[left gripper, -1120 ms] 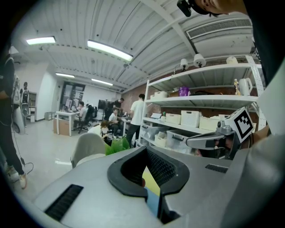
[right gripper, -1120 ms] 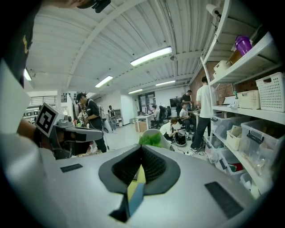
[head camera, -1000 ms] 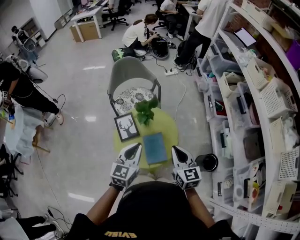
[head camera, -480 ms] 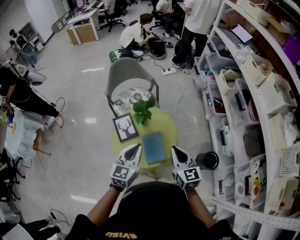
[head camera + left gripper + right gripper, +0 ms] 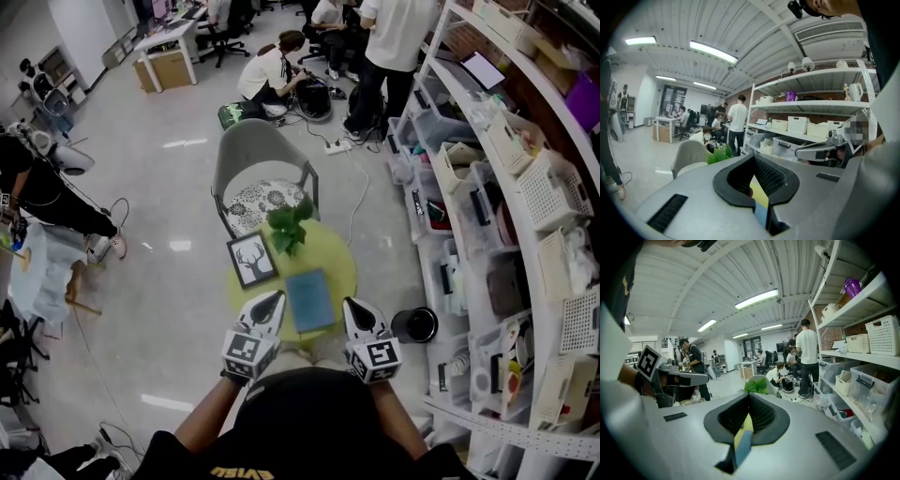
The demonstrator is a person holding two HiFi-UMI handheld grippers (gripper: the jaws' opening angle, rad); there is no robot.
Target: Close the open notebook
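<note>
Your left gripper (image 5: 271,300) and right gripper (image 5: 352,307) are both closed and empty. They sit either side of the blue notebook (image 5: 310,300) on the yellow table (image 5: 335,255).

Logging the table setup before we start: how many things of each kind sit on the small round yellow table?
blue notebook: 1
framed deer picture: 1
green plant: 1
Total: 3

A blue notebook (image 5: 310,300) lies flat and closed on the round yellow-green surface (image 5: 339,259), near its front edge.
</note>
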